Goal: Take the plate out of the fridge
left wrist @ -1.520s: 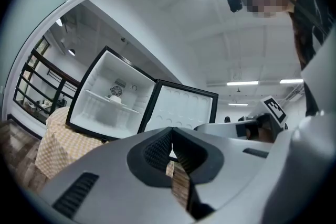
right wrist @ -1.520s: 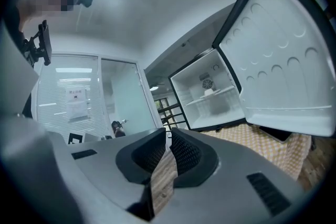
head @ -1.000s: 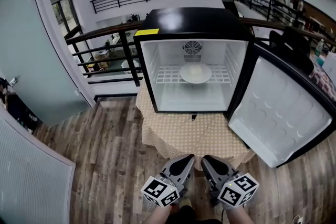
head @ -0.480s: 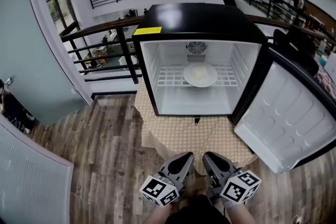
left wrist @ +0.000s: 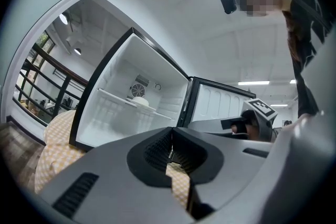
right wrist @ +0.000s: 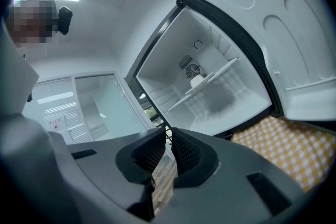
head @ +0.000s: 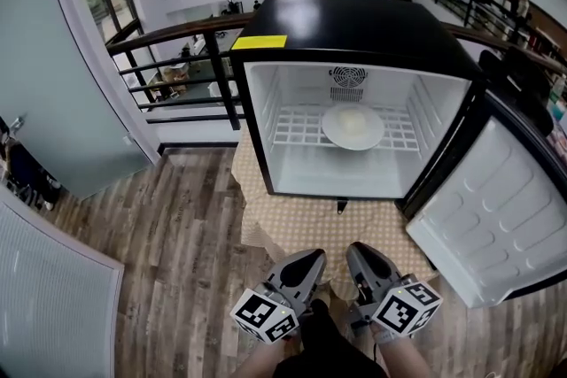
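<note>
A white plate (head: 353, 127) lies on the wire shelf (head: 297, 130) inside a black mini fridge (head: 341, 22), whose door (head: 496, 221) is swung open to the right. The plate (left wrist: 140, 102) shows small and far off in the left gripper view, and the plate (right wrist: 197, 81) is just as distant in the right gripper view. My left gripper (head: 312, 259) and right gripper (head: 359, 254) hang side by side low in the head view, well short of the fridge. Both are shut, with nothing between their jaws.
The fridge stands on a small table under a yellow checked cloth (head: 310, 230). A black railing (head: 177, 57) runs behind it. Wood floor (head: 177, 226) spreads to the left, and a frosted glass wall (head: 53, 102) closes off the far left.
The head view has drawn closer to the fridge, which now sits larger and a little to the right. Both grippers stay low and shut.
</note>
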Available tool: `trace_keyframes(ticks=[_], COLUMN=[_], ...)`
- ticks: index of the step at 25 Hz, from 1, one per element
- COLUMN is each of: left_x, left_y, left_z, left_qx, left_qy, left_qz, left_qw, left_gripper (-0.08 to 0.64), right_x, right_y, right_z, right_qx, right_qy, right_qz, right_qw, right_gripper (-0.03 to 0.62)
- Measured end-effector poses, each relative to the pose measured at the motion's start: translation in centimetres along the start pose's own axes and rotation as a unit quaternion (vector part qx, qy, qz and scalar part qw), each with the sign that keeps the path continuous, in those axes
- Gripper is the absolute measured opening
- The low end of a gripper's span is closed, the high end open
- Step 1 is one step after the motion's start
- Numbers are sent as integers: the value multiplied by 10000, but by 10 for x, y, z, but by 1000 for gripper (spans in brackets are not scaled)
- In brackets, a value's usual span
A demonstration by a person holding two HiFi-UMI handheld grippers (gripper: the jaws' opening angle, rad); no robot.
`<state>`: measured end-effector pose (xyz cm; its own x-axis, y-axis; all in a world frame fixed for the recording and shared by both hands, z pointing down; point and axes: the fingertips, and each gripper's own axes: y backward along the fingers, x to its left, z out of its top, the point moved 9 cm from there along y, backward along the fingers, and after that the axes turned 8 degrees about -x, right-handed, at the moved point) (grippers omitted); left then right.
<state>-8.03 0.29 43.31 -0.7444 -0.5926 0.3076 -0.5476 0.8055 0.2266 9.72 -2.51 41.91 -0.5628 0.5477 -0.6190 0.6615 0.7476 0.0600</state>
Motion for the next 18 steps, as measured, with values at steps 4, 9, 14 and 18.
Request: trace_keyframes(ticks=[4, 9, 14, 18], left_x=[17, 36, 56, 71], left_y=[-20, -52, -80, -101], left_z=[-2, -1, 3, 3], left_qx=[61, 87, 97, 126], left_qy=[-17, -31, -54, -60], left_qz=[-52, -206, -308, -353], left_qw=[10000, 9997, 9995, 9993], left_gripper=[9, 9, 9, 9], right_x=[-14, -35, -49, -60], right_y=[-22, -47, -76, -96], right_z=[8, 19, 33, 44], right_qx=[-93, -155, -219, -317], right_qy=[-128, -486, -589, -828], right_qz=[-57, -193, -225, -229], right_qw=[9999, 9985, 9978, 9958], right_gripper=[52, 52, 52, 52])
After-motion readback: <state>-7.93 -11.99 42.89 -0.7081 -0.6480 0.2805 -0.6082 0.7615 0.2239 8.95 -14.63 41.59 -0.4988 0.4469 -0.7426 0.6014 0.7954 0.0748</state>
